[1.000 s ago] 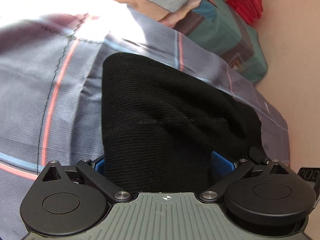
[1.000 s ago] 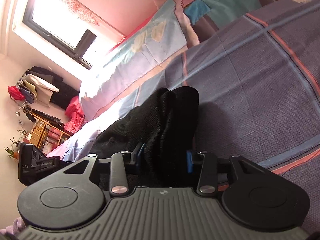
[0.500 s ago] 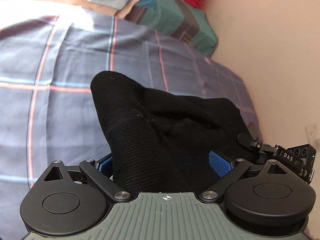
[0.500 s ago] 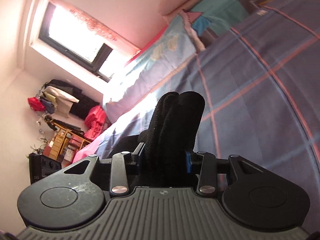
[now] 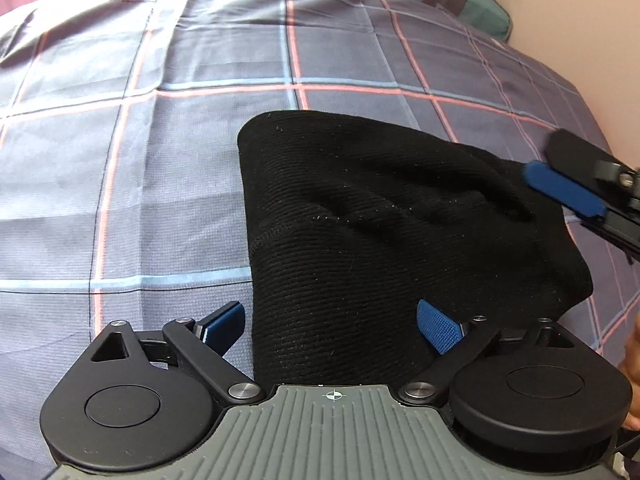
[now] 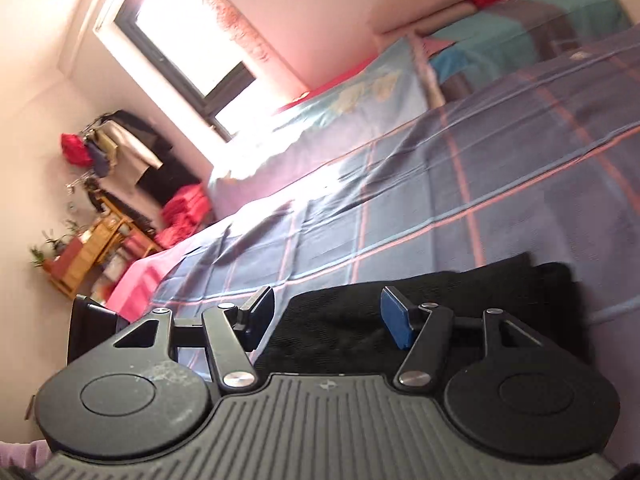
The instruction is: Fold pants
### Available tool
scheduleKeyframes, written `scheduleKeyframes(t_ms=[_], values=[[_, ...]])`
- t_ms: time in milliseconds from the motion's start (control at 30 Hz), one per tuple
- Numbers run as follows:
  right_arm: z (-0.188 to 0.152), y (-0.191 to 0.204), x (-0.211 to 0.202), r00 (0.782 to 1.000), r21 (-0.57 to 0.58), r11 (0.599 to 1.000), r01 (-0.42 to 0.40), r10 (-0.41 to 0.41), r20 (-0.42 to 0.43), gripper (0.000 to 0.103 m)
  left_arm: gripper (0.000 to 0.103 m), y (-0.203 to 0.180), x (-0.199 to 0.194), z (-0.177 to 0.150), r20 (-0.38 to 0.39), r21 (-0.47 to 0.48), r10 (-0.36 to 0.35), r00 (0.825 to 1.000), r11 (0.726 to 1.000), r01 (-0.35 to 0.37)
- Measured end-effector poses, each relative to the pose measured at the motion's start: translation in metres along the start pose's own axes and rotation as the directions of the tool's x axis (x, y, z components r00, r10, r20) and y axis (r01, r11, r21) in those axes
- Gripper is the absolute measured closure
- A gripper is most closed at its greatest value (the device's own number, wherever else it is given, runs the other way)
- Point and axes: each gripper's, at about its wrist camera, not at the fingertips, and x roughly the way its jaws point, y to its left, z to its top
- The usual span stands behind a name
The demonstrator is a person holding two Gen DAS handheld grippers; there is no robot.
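Black pants [image 5: 392, 240] lie folded on plaid bedsheet [image 5: 160, 140]; both hand-held grippers, left [image 5: 332, 324] and right [image 6: 328, 316], gape wide, gripping nothing.

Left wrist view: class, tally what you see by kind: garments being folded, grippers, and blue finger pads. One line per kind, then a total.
Pants: 1
Grippers: 2, the left gripper and the right gripper
Blue pads: 3, two on the left gripper, one on the right
Total: 6
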Motion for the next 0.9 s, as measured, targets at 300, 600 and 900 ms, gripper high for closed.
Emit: scheduleKeyframes(t_ms=[300,600,900], values=[[0.002,-0.017,-0.05,0.952,-0.081,0.954,0.288,-0.276,0.135,0.039,0.0,-0.016,0.009,0.007,-0.005,0.033,0.066,0.998,0.997,-0.066],[-0.06,-0.042,-0.083,0.876,-0.017,0.878,0.479,-0.476,0.082,0.03,0.0,-0.039,0.003,0.006,0.013,0.109,0.156,0.988,0.982,-0.156],[-0.076,-0.033,-0.089,0.84,-0.031,0.84,0.542,-0.542,0.026,0.027,0.0,-0.051,-0.008,-0.008,0.024,0.155,0.231,0.973,0.96,-0.231]])
